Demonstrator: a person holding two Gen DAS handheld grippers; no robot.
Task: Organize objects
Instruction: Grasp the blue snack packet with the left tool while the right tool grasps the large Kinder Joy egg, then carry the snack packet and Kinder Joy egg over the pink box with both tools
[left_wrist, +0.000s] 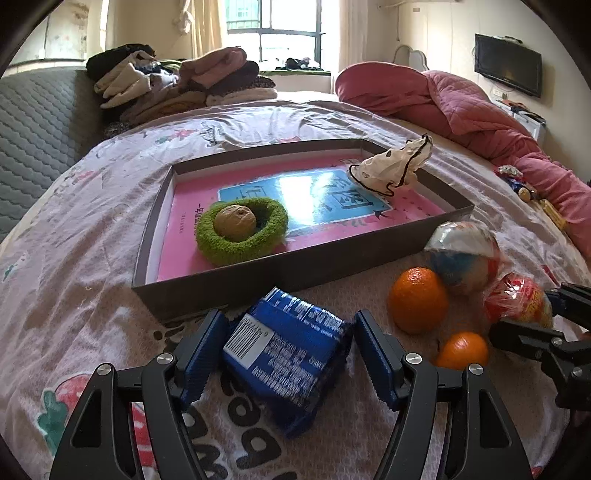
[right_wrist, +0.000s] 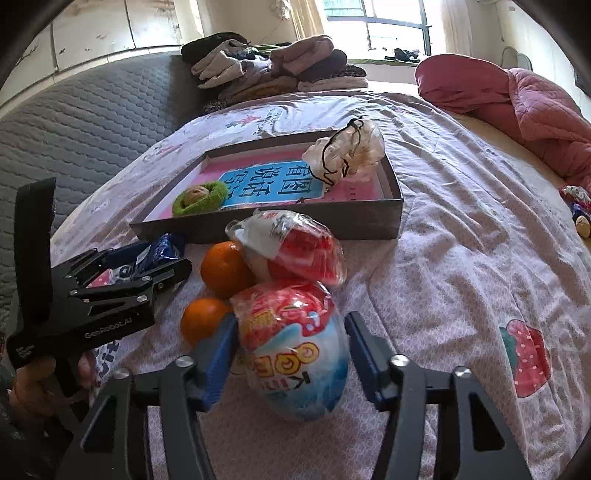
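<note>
- My left tongs (left_wrist: 290, 354), bottom centre of the left view, stand wide around the blue packet (left_wrist: 286, 354); pads beside it, not pressing.
- My right tongs (right_wrist: 291, 354), bottom centre of the right view, straddle the wrapped egg toy (right_wrist: 295, 350); whether the pads grip it I cannot tell.
- Beside it lie two oranges (right_wrist: 223, 269) and a second wrapped toy (right_wrist: 295, 247).
- Mid-frame, the shallow box (left_wrist: 369, 258) holds a pink book (left_wrist: 332, 229), a green ring (left_wrist: 242, 230) around a walnut (left_wrist: 235, 222), and a crumpled white cloth (left_wrist: 393, 168) at its upper right corner.

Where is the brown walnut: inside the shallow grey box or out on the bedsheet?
Inside. The brown walnut sits in a fuzzy green ring, which rests on the pink book lining the shallow grey box.
</note>
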